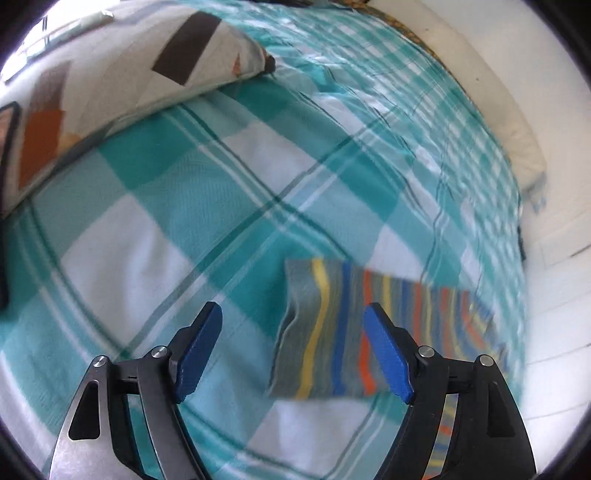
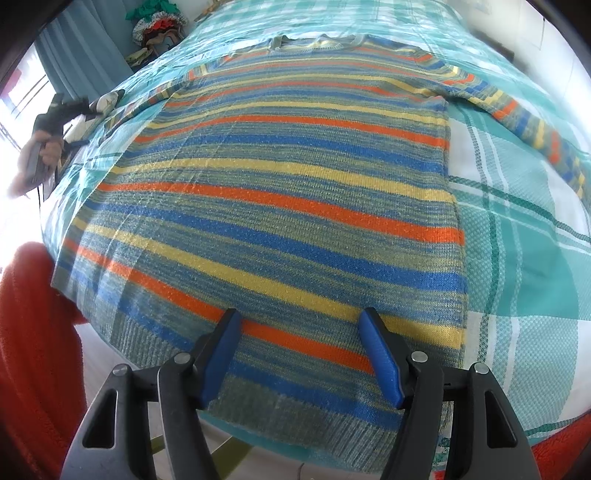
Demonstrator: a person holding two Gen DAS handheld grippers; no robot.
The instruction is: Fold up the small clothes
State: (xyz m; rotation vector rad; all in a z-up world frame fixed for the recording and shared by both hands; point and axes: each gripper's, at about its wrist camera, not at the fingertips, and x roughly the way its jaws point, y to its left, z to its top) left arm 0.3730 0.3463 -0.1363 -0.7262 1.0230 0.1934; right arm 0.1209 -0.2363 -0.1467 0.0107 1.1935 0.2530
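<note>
A striped knit sweater (image 2: pixel 280 192) in blue, orange, yellow and grey lies spread flat on the checked teal-and-white bed cover (image 2: pixel 524 266), hem nearest me. Its right sleeve (image 2: pixel 535 125) stretches out to the side. My right gripper (image 2: pixel 301 314) hovers open over the hem, nothing between its blue pads. In the left wrist view the sweater's other sleeve (image 1: pixel 332 332) lies on the bed cover (image 1: pixel 147 221), cuff toward the middle. My left gripper (image 1: pixel 291 310) stands open just above the cuff; its right pad overlaps the sleeve in view without pinching it.
A patterned pillow (image 1: pixel 110 74) rests at the bed's upper left. Pale floor (image 1: pixel 554 332) runs past the bed's right edge. A red fleece sleeve (image 2: pixel 29 350) fills the lower left of the right wrist view. A blue curtain (image 2: pixel 74 44) and piled items (image 2: pixel 155 22) stand beyond the far corner.
</note>
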